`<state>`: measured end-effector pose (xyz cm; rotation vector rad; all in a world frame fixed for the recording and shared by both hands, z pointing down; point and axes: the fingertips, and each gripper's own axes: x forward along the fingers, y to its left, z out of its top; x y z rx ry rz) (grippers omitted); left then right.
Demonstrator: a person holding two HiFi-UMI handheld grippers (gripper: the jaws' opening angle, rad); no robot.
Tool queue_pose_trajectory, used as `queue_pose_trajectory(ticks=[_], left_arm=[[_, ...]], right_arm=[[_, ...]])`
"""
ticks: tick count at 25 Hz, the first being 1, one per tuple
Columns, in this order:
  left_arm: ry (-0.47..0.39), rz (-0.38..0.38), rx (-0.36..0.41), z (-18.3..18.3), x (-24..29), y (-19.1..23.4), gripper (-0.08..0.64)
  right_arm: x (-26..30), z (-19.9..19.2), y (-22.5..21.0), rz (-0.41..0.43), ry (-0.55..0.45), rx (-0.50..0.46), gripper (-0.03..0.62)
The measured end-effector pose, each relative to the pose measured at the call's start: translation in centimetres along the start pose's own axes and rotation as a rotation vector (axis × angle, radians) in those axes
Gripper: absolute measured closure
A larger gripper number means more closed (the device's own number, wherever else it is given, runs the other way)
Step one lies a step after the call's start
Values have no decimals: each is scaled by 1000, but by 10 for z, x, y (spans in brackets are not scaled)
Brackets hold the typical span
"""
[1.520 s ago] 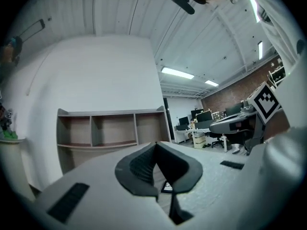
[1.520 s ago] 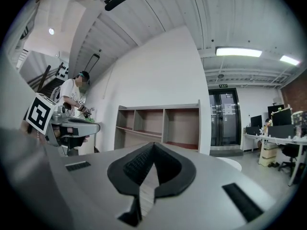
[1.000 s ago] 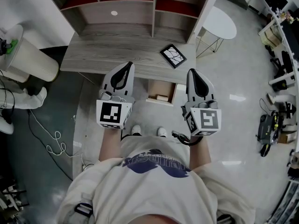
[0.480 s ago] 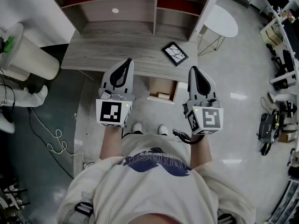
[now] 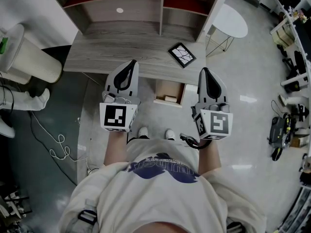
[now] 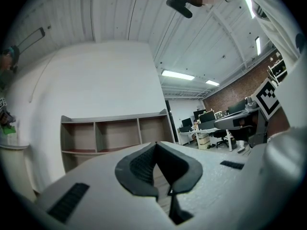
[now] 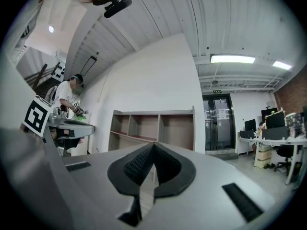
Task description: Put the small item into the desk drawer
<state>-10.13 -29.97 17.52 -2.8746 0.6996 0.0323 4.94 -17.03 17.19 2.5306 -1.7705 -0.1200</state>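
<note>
A small pale item, too small to identify and perhaps a little block, lies inside the open desk drawer, toward its near end. The drawer juts out toward the person from under a grey wood-grain desk. A black-framed picture lies flat on the desk's right end. The left gripper hovers just left of the drawer and the right gripper just right of it (neither touches it). Each gripper's fingers are pressed together with nothing between them. Open shelves stand at the desk's far side.
</note>
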Motion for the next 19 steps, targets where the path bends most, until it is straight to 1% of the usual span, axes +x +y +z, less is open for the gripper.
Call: queue_pose_trajectory(ticks=[6,19], left_arm=[[-4,1,-1,1,0,1,552],[24,-5,3,-9,0,2,552]], right_arm=[[1,0,3,28,-2,-13,595],[4,2,1,35,6,-45,595]])
